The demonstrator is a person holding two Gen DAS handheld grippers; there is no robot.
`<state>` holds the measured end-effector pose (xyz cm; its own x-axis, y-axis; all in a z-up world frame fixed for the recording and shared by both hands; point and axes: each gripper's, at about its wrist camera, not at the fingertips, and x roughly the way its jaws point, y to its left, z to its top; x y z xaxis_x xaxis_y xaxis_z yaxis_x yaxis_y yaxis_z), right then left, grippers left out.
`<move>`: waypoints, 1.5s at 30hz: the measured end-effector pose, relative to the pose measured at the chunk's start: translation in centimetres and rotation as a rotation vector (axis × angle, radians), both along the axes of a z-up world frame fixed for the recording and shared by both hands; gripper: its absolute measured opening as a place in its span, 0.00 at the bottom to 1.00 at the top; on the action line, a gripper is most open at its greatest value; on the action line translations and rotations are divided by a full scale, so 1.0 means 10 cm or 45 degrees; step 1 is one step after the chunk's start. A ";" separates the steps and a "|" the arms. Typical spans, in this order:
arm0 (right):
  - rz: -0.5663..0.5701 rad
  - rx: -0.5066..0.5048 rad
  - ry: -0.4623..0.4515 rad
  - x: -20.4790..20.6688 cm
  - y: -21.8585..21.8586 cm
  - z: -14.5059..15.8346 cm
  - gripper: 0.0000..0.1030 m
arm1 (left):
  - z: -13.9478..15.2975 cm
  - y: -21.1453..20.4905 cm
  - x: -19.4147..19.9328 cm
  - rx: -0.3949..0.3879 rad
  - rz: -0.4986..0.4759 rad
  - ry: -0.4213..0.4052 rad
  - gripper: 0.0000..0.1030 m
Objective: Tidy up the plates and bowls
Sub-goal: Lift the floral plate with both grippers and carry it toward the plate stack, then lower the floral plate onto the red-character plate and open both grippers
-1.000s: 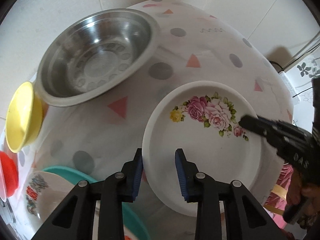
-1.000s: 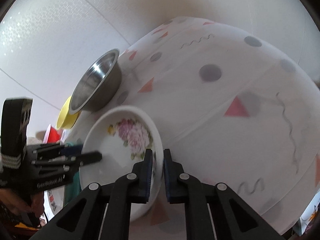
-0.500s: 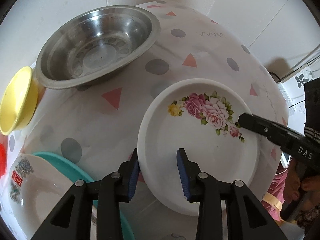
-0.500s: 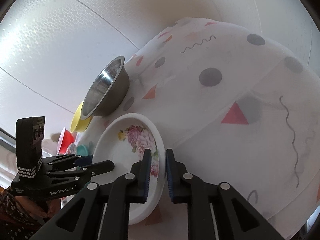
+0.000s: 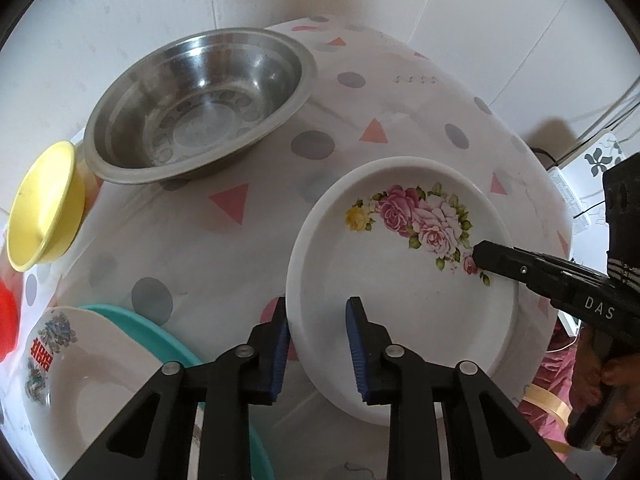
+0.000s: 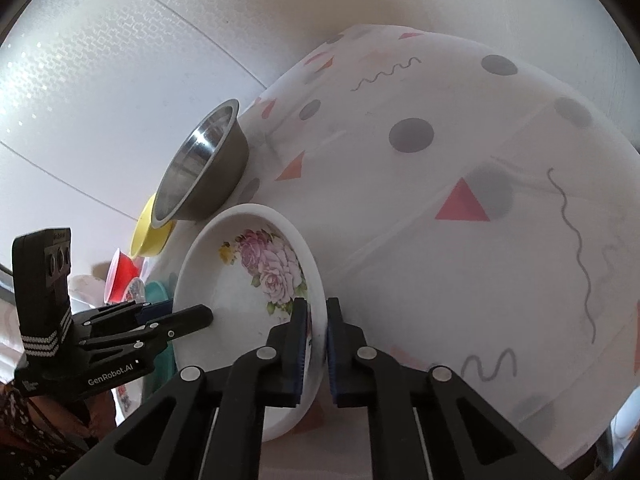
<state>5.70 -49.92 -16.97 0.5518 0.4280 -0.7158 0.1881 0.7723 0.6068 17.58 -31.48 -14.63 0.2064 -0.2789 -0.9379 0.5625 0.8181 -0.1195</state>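
Note:
A white plate with pink roses [image 5: 400, 272] sits on the patterned tablecloth [image 5: 224, 240]; it also shows in the right wrist view [image 6: 240, 292]. My right gripper [image 6: 316, 340] is shut on its right rim, and its fingers [image 5: 500, 260] reach in from the right in the left wrist view. My left gripper [image 5: 316, 344] is open, with its jaws astride the plate's near left rim. A steel bowl [image 5: 200, 104] stands at the back left.
A yellow bowl [image 5: 44, 208] and a red bowl [image 5: 6, 316] sit at the left edge. A white printed plate [image 5: 80, 380] lies on a teal plate [image 5: 160, 340] at the near left. Walls stand behind the table.
The left gripper has shifted slightly, its jaws still open around the plate's rim. The right gripper stays shut on the plate's rim.

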 end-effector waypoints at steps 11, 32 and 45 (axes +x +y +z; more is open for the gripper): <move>-0.037 0.047 -0.051 -0.07 0.01 0.22 0.09 | 0.33 0.21 0.00 -0.109 0.060 -0.047 0.27; 0.245 0.069 -0.192 0.26 0.99 0.82 0.09 | 0.82 1.55 -0.10 -0.255 0.434 -0.194 0.27; 0.486 0.099 -0.115 0.45 1.82 0.63 0.09 | 0.63 2.43 -0.28 -0.220 0.688 -0.128 0.27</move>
<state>10.16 -31.69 -10.62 0.4017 0.6653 -0.6292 -0.1606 0.7277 0.6669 14.73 -7.17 -8.30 0.4479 -0.2564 -0.8565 0.0854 0.9659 -0.2445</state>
